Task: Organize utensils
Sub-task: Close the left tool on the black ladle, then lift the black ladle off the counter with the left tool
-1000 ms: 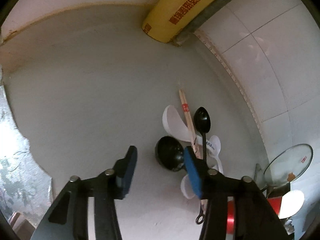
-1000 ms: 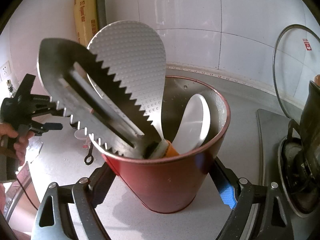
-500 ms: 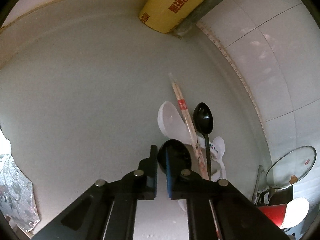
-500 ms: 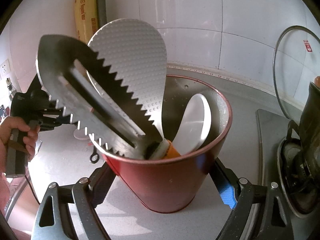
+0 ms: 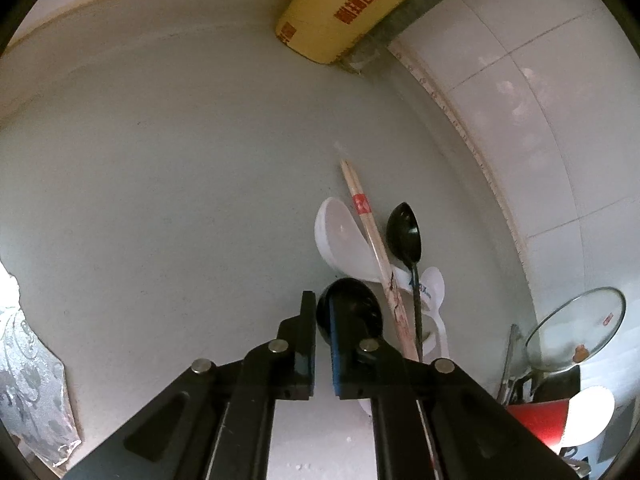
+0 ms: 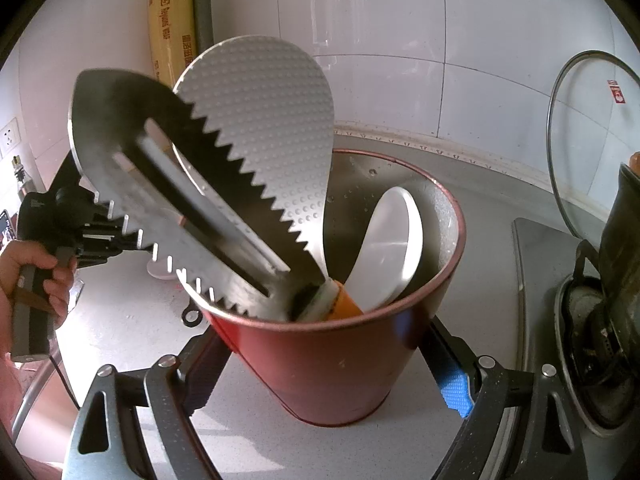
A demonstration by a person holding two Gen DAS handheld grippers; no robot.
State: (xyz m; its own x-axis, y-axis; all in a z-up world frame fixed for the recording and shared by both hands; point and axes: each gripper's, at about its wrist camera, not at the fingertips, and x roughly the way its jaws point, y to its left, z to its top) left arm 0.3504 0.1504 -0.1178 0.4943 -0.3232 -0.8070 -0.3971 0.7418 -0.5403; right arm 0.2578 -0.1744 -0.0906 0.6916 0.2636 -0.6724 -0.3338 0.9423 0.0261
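Lower centre of the left wrist view: left tool [image 5: 321, 320] nearly pressed together on the near rim of the black ladle [image 5: 352, 312], jaws opening a touch with that rim between them, handle hidden beneath the tool and probably running down-frame. From there, likely a swing toward the red bucket [image 5: 536, 416] at lower right of that frame. Straddled on the desk [image 6: 120, 340] by the spread right tool [image 6: 324, 336]; cannot tell whether gripping.

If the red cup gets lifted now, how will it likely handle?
The cup is probably top-heavy: the steel spatula and paddle stand far above its rim, leaning one way, so it may tip. Its smooth tapered wall might slip between fingers.
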